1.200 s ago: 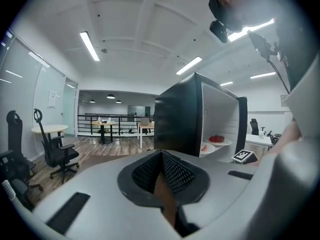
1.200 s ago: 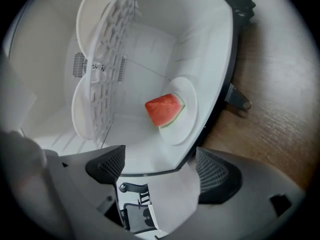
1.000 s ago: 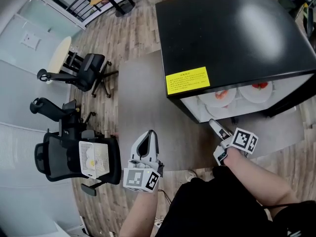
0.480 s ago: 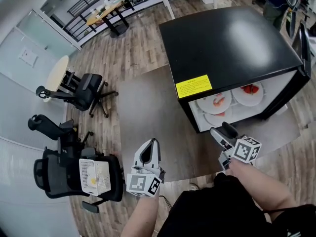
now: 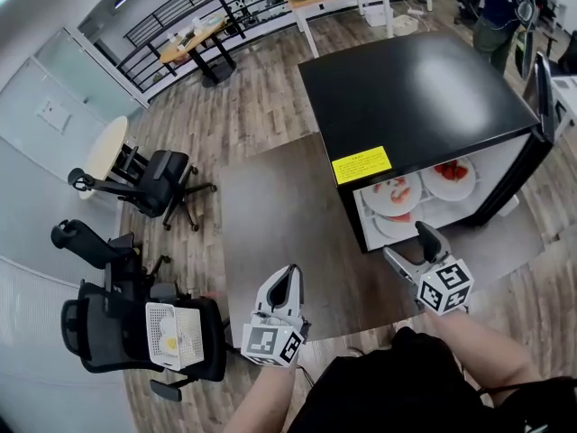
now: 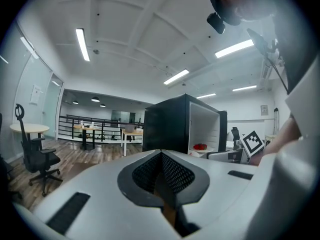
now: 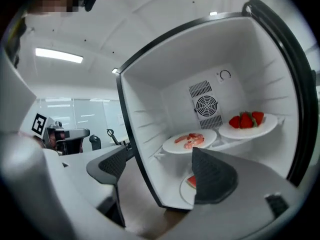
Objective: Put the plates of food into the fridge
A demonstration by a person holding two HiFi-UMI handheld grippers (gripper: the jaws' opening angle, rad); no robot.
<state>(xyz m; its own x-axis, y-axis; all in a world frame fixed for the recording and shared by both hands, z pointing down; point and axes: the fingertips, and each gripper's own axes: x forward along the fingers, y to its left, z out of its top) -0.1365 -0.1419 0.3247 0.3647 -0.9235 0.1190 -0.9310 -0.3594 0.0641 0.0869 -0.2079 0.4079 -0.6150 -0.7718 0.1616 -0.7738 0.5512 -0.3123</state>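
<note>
The lowest plate (image 7: 186, 189) in the fridge (image 7: 165, 84) sits mostly behind a jaw of the right gripper (image 7: 160, 163); only a red scrap of food shows (its kind cannot be told). The yellow label (image 5: 361, 164) has print too small to read. The fridge door (image 5: 544, 88) runs off the right edge.

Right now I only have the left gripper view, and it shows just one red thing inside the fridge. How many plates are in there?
Observer: Three. The strawberry plate and a plate of pink pieces sit side by side on the shelf. A third plate with a red slice lies on the level below, partly hidden behind a jaw.
Operator: Is the right gripper holding one?
Observer: No. The right gripper is open and empty, facing the open fridge.
</note>
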